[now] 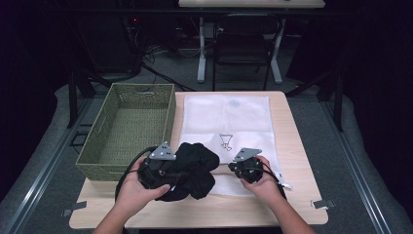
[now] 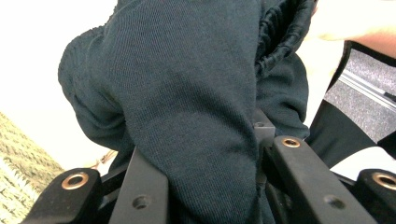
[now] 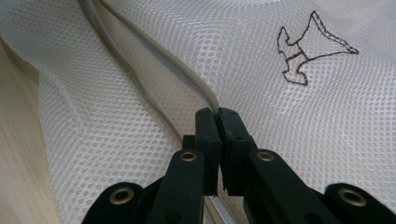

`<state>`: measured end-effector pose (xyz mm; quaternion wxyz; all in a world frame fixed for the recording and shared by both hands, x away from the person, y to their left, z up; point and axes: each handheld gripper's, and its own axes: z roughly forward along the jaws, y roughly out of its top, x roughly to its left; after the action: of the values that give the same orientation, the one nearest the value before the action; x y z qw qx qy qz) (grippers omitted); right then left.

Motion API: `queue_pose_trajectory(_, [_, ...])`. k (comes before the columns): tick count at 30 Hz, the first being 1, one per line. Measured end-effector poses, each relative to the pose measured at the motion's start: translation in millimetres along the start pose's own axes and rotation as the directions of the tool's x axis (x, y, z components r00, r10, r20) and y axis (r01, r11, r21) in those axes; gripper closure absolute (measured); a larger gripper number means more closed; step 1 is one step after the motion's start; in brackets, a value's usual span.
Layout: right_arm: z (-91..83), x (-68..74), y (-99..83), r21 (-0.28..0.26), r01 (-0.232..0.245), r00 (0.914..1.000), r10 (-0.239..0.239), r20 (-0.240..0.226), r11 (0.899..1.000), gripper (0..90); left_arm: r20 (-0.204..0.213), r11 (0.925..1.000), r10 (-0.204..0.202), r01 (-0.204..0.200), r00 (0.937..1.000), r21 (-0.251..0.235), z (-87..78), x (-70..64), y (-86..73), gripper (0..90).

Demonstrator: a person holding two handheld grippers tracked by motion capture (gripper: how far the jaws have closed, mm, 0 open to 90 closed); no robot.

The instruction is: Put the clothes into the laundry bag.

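Observation:
A white mesh laundry bag with a small brown embroidered figure lies flat on the wooden table. A bundle of black cloth rests at the bag's near left corner. My left gripper is shut on the black cloth, which bulges up between its jaws. My right gripper is shut on the bag's zipper edge, pinching the mesh at its near opening. Each gripper is held by a hand.
A green woven basket stands empty on the table's left side, right beside the bag. The table's near edge runs just under the forearms. A dark chair and cables sit on the floor beyond the table.

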<state>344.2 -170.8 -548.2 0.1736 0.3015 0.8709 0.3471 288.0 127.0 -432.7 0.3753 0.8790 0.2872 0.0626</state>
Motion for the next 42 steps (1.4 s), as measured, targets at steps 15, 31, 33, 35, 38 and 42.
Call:
queue_pose_trajectory(15, [-5.9, -5.1, 12.5, 0.02, 0.005, 1.0, -0.005, -0.008, 1.0, 87.8, -0.012, 1.0, -0.001, 0.001, 0.9999, -0.006, -3.6, 1.3, -1.8, 69.5])
queue_pose_trajectory(31, [-19.9, -17.8, 39.3, -0.032, 0.029, 0.9995, -0.029, 0.012, 0.999, 87.9, -0.003, 1.0, 0.003, -0.003, 1.0, -0.005, -3.7, -0.2, 1.3, 69.5])
queue_pose_trajectory(33, [-22.6, -20.3, 42.1, -0.039, 0.017, 0.9998, -0.017, 0.007, 0.999, 87.9, -0.005, 1.0, 0.003, -0.003, 1.0, -0.006, -4.1, -0.9, 1.5, 69.5])
queue_pose_trajectory(35, [-25.4, -23.3, 45.0, -0.05, 0.007, 1.0, -0.007, -0.001, 0.999, 87.8, -0.004, 1.0, 0.004, -0.004, 1.0, -0.006, -4.4, -1.5, 1.7, 69.5])
queue_pose_trajectory(38, [-28.9, -28.0, 48.9, -0.055, 0.0, 1.0, 0.0, -0.009, 0.998, 87.9, -0.006, 1.0, 0.008, -0.008, 0.9999, -0.003, -5.4, -2.0, 2.0, 69.5])
queue_pose_trajectory(42, [-34.2, -32.0, 54.0, -0.07, -0.005, 1.0, 0.005, -0.008, 0.997, 87.9, -0.006, 1.0, 0.003, -0.004, 1.0, -0.008, -5.9, -2.8, 1.8, 69.5])
